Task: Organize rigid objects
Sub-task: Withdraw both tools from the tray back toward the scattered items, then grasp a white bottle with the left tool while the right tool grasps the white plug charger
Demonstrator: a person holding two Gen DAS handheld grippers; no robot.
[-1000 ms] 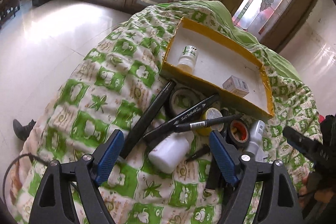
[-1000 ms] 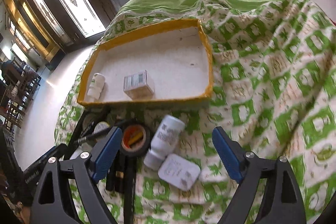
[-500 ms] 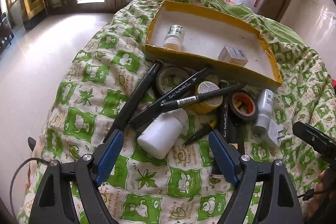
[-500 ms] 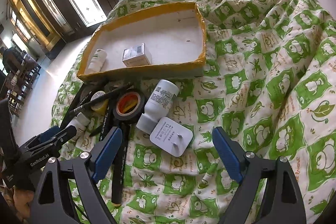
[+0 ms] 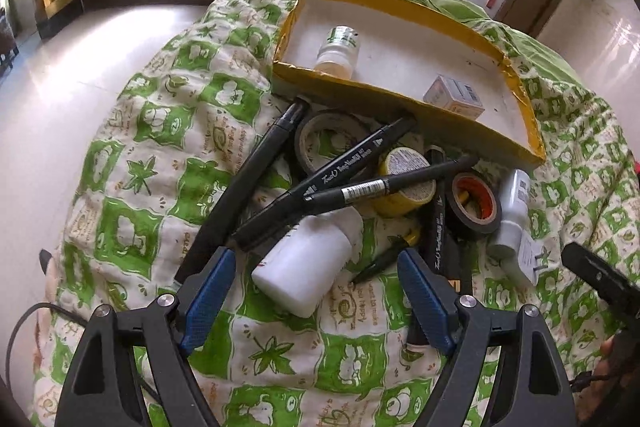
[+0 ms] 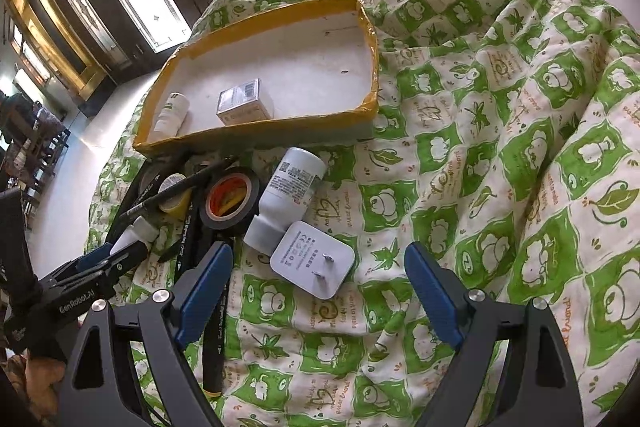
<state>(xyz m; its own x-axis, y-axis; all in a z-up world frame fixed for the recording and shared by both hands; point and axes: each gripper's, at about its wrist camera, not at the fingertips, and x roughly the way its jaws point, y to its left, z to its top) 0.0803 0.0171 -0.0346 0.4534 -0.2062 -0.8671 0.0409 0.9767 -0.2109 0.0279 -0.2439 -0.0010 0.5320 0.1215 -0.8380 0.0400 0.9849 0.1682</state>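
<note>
A green-and-white patterned quilt (image 6: 500, 131) covers the whole work surface, heaped over something hidden beneath it. On it, at the far side, sits a shallow yellow-edged tray (image 6: 370, 39) with a white floor; inside lie a small clear bottle with a green label (image 5: 338, 49) near its left end and a small grey carton (image 6: 244, 101) beside it.

In front of the tray is a loose pile of items. The left hand-held gripper (image 5: 312, 291) has its blue pads wide apart and empty, with a plain white bottle (image 5: 308, 263) lying on its side between them, untouched. Several black marker pens (image 5: 344, 167) cross over one another above that bottle, resting on a grey tape roll (image 5: 332, 139) and a yellow tape roll (image 5: 406, 183). To the right lies a black tape roll with a red core (image 6: 230, 197), then a white labelled bottle (image 6: 290, 187) on its side, touching a white plug adapter (image 6: 312, 259) with its two prongs up.

The right hand-held gripper (image 6: 318, 283) is likewise spread wide and holds nothing; the adapter lies between its pads, just clear of them.
</note>
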